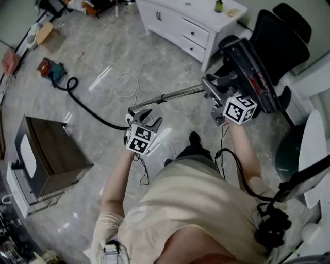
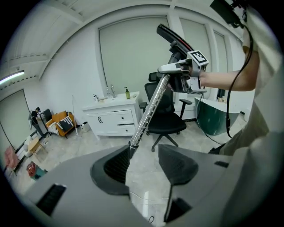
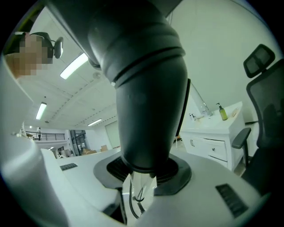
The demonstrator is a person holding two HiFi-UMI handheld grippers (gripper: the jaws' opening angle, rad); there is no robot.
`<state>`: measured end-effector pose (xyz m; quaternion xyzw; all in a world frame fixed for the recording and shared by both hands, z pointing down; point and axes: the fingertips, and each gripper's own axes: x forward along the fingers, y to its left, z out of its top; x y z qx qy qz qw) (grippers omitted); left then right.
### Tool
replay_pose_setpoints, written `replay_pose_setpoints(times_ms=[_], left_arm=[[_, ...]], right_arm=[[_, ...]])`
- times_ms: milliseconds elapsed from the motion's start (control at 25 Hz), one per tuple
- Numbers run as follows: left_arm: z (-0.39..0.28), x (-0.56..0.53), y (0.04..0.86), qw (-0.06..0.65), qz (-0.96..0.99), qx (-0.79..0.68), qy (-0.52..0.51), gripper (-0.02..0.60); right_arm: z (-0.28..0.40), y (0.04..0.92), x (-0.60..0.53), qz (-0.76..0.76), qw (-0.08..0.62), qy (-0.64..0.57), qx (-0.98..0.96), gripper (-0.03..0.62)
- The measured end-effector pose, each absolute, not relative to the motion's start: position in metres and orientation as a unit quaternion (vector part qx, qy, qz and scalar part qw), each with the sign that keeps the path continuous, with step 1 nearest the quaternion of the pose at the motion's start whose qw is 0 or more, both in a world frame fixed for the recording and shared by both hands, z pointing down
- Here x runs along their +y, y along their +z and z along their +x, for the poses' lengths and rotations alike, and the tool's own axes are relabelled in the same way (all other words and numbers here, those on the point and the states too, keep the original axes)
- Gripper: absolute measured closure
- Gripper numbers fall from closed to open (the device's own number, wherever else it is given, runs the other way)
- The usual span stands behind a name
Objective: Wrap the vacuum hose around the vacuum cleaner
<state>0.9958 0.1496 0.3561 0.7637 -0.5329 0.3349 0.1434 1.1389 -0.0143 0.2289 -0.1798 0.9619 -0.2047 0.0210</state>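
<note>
A small red and teal vacuum cleaner [image 1: 51,71] sits on the floor at the far left. Its black hose [image 1: 87,109] runs across the floor to a metal wand [image 1: 170,95]. My left gripper [image 1: 147,117] is at the wand's lower end. In the left gripper view the jaws [image 2: 144,153] stand apart, with the wand [image 2: 148,113] ending by the left finger and floor showing between them. My right gripper [image 1: 214,98] is shut on the dark handle [image 3: 142,88] at the wand's upper end, which fills the space between its jaws [image 3: 142,170]. A black and red part [image 1: 252,72] rises beyond it.
A white dresser [image 1: 191,23] with a green bottle [image 1: 219,6] stands ahead, with a black office chair [image 1: 281,36] to its right. A brown cabinet [image 1: 51,154] is at the left. A thin white cord [image 1: 126,82] loops on the floor.
</note>
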Motion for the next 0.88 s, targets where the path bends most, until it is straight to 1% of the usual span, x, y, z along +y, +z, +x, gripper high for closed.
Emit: replay_pose_setpoints(times_ms=[160, 280, 400, 520, 720, 880], left_arm=[[0.999, 0.118, 0.345, 0.147, 0.758, -0.536, 0.342, 0.387], [0.992, 0.102, 0.335, 0.146, 0.748, -0.552, 0.338, 0.387], [0.991, 0.044, 0.327, 0.145, 0.729, -0.573, 0.346, 0.387], [0.980, 0.015, 0.316, 0.140, 0.719, -0.584, 0.350, 0.387], [0.959, 0.022, 0.299, 0.123, 0.703, -0.596, 0.367, 0.387], [0.925, 0.019, 0.302, 0.140, 0.706, -0.584, 0.376, 0.387]], right_arm=[[1.134, 0.216, -0.037, -0.141, 0.044, -0.196, 0.969, 0.465], [1.118, 0.200, -0.046, -0.077, 0.066, -0.201, 0.974, 0.467], [1.109, 0.189, -0.095, 0.002, 0.084, -0.220, 0.972, 0.468], [1.089, 0.184, -0.117, 0.033, 0.078, -0.204, 0.975, 0.468], [1.066, 0.171, -0.100, 0.073, 0.074, -0.195, 0.975, 0.467], [1.029, 0.157, -0.106, 0.104, 0.066, -0.184, 0.975, 0.467]])
